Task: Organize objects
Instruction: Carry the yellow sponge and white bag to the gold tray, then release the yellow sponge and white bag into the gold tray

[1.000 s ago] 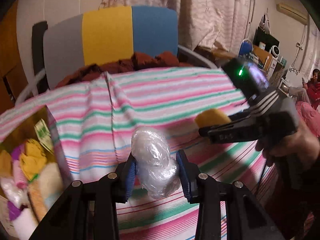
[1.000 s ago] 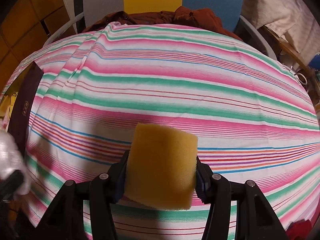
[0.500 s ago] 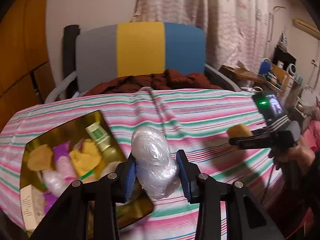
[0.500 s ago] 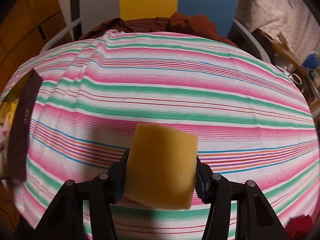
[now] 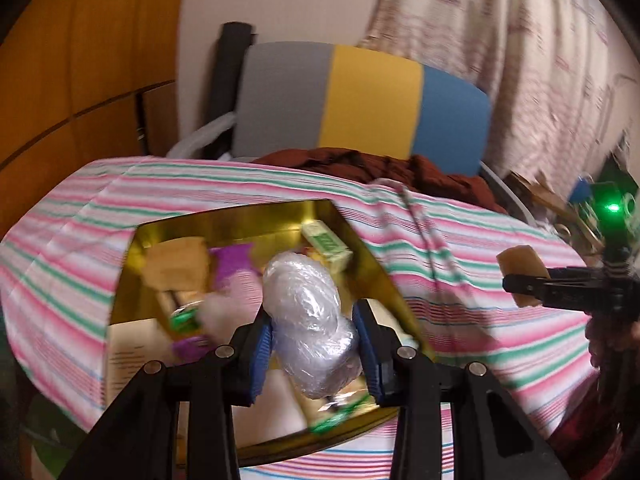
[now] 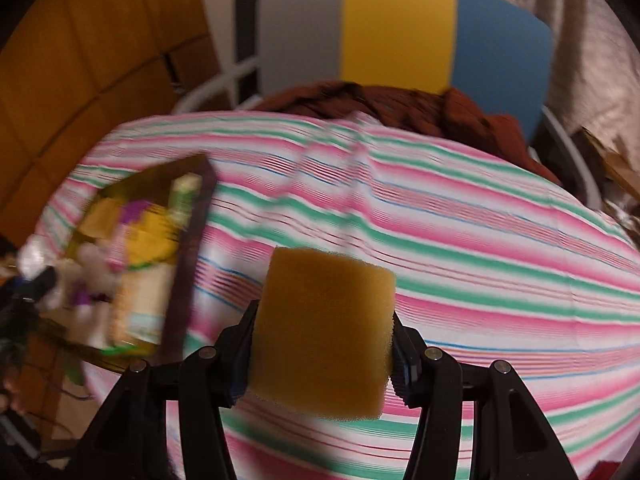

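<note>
Mid-carry, by the look of it: two items clamped and headed for the gold-lined rectangular box (image 5: 360,252), which sits lower left of centre in the left wrist view on the pink, green and white striped cloth-covered surface (image 5: 460,232).

Left claw (image 5: 314,340): pinching a clear crinkled plastic-wrapped bundle (image 5: 308,320), blue pads pressed against its sides. Bundle held directly in front of the box opening, overlapping its contents in the frame; above them or touching them, cannot tell.

Right claw (image 6: 322,344): pinching a yellow-brown foam sponge block (image 6: 324,332), squeezed from both sides, at lower centre of the right wrist view over bare striped cloth. Same block seen small at the right edge of the left wrist view (image 5: 522,276), well apart from the box.

Likely step in hand: dropping the wrapped bundle into the box. Next move calls for lowering over a free patch among the contents, then spreading the claw; light, crinkly wrap may cling to a pad. After that, swinging the sponge block leftward across the cloth to the same box.

Counted: one box; one wrapped bundle; one sponge block in the claw; two claws. Inside the box, blurred: one small green-and-white carton (image 5: 326,244) at the far corner, one tan flat piece (image 5: 176,268), some purple, white and yellow soft items too smeared to number. Behind the surface, upper centre: one chair back in grey, yellow and blue panels (image 5: 368,100), one rumpled dark red cloth (image 5: 380,164) below it.
</note>
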The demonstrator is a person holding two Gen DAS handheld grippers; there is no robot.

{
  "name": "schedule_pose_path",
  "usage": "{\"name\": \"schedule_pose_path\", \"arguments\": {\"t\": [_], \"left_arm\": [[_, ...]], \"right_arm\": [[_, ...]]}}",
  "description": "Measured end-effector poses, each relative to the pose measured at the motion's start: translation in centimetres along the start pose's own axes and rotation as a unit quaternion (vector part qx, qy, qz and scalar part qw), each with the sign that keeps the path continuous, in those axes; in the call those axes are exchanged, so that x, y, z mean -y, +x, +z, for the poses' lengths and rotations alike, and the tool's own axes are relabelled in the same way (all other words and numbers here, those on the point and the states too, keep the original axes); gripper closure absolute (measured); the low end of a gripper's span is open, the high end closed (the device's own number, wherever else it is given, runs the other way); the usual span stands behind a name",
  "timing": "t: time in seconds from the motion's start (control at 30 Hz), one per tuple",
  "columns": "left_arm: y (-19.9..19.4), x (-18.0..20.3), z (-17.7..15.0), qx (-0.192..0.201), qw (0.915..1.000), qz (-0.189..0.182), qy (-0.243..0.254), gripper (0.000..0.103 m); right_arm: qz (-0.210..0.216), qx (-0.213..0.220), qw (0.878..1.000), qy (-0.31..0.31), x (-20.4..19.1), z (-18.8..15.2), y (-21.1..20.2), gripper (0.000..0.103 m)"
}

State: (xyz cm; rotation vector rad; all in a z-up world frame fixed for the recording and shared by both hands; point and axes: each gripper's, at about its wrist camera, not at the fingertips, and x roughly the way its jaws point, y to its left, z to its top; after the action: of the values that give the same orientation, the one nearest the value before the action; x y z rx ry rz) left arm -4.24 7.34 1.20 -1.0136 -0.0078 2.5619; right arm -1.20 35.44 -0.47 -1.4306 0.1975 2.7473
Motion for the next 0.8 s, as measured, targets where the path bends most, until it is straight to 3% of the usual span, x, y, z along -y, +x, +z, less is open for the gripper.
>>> {"name": "schedule_pose_path", "arguments": {"t": [0.2,0.43,0.6,0.8], "left_arm": [[-0.6,-3.4,-0.6,0.001,0.9993,0.017,-0.033,0.064],[0.6,-4.6,0.0,-0.004,0.9984,0.011,-0.055,0.063],[1.7,-5.0,1.1,-0.006,0.998,0.013,-0.062,0.053],[2.0,-5.5,0.8,-0.014,0.997,0.031,-0.069,0.046]], "right_arm": [[0.077,0.012,0.996,-0.036,-7.5,2.0,0.5,0.047],[0.12,-0.008,0.991,-0.054,-13.3,4.2,3.3,0.045],[0.127,-0.017,0.991,-0.035,-14.4,5.7,5.3,0.025],[0.12,-0.028,0.992,-0.032,-14.4,5.0,6.3,0.022]]}}
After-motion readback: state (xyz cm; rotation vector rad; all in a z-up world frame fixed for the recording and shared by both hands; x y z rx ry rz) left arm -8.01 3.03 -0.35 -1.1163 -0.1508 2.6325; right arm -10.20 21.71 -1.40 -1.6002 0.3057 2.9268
